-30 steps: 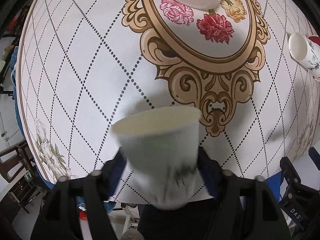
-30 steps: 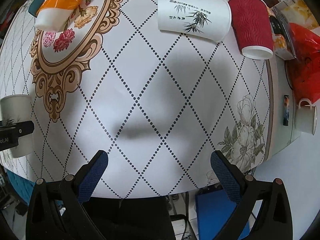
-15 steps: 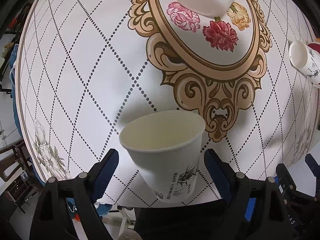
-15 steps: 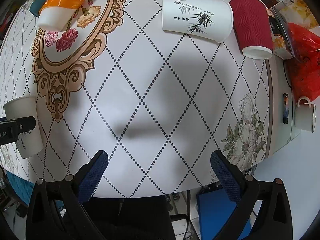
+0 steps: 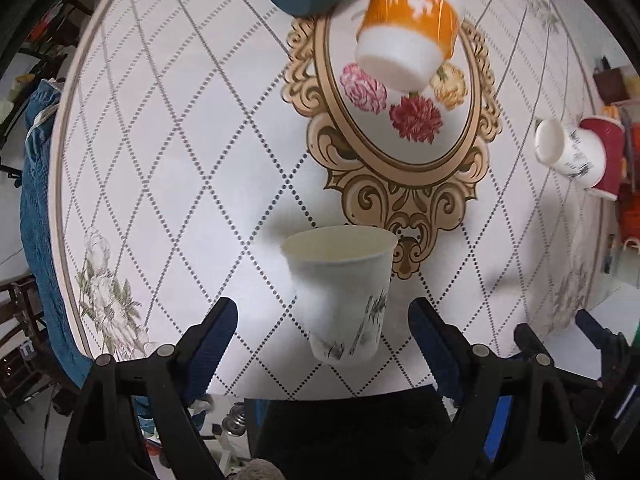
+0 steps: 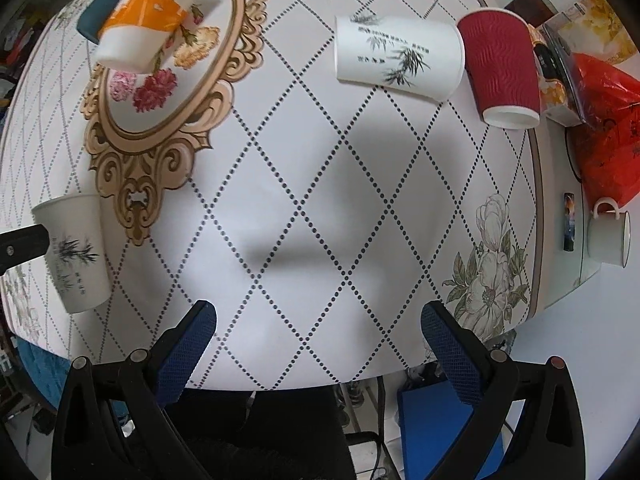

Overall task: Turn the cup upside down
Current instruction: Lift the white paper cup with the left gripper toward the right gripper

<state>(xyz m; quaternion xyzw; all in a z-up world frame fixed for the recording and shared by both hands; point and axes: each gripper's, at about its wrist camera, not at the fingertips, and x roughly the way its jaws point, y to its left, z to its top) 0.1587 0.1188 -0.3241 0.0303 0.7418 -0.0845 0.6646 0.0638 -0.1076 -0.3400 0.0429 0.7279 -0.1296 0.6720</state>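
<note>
We see the paper cup [image 5: 340, 296] standing mouth-up near the table [image 5: 180, 184] edge, between our left gripper's [image 5: 322, 320] spread fingers, untouched. Our right gripper [image 6: 318, 334] gapes over bare patterned cloth. At 12 o'clock lies an orange cup [image 5: 406, 46]; at 2, a ribbed red cup [image 5: 610, 156].

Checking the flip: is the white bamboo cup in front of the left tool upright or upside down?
Upright. The white bamboo cup stands on the table, open rim up, between the open left tool fingers, untouched.
</note>
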